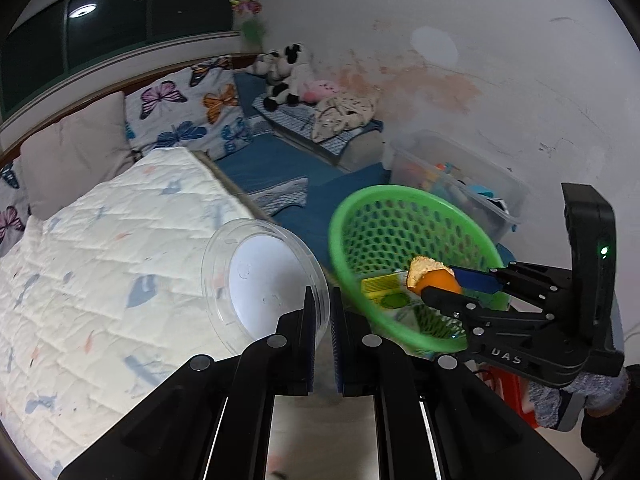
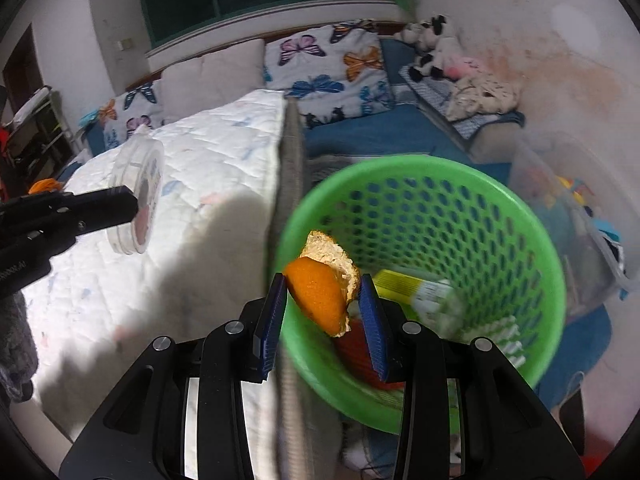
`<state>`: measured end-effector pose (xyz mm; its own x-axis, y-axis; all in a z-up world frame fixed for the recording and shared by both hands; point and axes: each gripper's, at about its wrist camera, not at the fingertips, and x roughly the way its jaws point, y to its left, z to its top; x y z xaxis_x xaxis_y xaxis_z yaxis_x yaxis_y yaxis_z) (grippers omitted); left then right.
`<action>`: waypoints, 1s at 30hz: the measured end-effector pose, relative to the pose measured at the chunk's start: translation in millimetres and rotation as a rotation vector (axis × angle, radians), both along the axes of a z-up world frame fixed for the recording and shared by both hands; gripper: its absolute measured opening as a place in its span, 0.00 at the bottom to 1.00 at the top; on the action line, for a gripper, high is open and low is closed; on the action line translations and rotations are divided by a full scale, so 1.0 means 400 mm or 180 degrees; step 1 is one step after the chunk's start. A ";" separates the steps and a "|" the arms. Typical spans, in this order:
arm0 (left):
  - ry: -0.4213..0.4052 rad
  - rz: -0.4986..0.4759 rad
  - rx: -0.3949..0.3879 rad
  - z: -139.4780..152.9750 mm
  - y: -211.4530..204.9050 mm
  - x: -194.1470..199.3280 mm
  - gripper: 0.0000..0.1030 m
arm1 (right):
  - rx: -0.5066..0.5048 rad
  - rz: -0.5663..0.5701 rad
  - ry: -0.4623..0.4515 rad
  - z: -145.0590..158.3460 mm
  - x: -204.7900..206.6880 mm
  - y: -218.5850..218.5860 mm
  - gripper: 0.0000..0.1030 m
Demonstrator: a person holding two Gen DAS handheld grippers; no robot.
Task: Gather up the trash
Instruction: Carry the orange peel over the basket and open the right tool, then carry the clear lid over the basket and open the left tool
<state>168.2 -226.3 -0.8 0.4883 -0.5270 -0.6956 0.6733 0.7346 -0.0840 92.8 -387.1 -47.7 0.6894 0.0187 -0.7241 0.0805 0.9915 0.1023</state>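
Observation:
My left gripper [image 1: 322, 300] is shut on the rim of a clear round plastic container [image 1: 256, 280], held tilted above the white quilt [image 1: 100, 260]. In the right wrist view the same container [image 2: 134, 192] hangs from the left gripper [image 2: 134, 205] at the left. My right gripper [image 2: 324, 304] is shut on a piece of orange peel [image 2: 320, 292] over the near rim of a green mesh basket [image 2: 480, 216]. A yellow box [image 2: 404, 284] and something red [image 2: 356, 352] lie in the basket. From the left wrist the peel [image 1: 432, 276], right gripper [image 1: 440, 284] and basket [image 1: 392, 232] show at the right.
The bed carries butterfly pillows [image 1: 188, 108] and plush toys [image 1: 284, 72] by the stained wall. A clear storage box [image 1: 460, 184] of toys stands behind the basket. Blue bedding [image 1: 280, 160] lies between the quilt and that box. A person's sleeve [image 1: 592, 392] shows at the right edge.

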 end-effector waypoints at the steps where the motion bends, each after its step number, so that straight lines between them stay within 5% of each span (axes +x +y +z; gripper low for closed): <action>1: 0.0005 -0.0021 -0.0003 0.001 -0.009 0.000 0.07 | 0.0001 -0.0041 0.0010 -0.003 -0.005 -0.012 0.37; 11: -0.0010 -0.0244 0.0023 0.006 -0.127 -0.030 0.07 | 0.0038 -0.0322 0.0065 -0.025 -0.051 -0.099 0.40; 30: 0.0182 -0.0452 0.0118 -0.044 -0.267 -0.039 0.07 | 0.0122 -0.0491 -0.0113 0.006 -0.129 -0.157 0.74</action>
<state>152.7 -332.9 -18.5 0.3698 -0.5613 -0.7404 0.7655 0.6357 -0.0996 41.3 -450.0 -45.1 0.7114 -0.0622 -0.7000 0.2271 0.9630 0.1453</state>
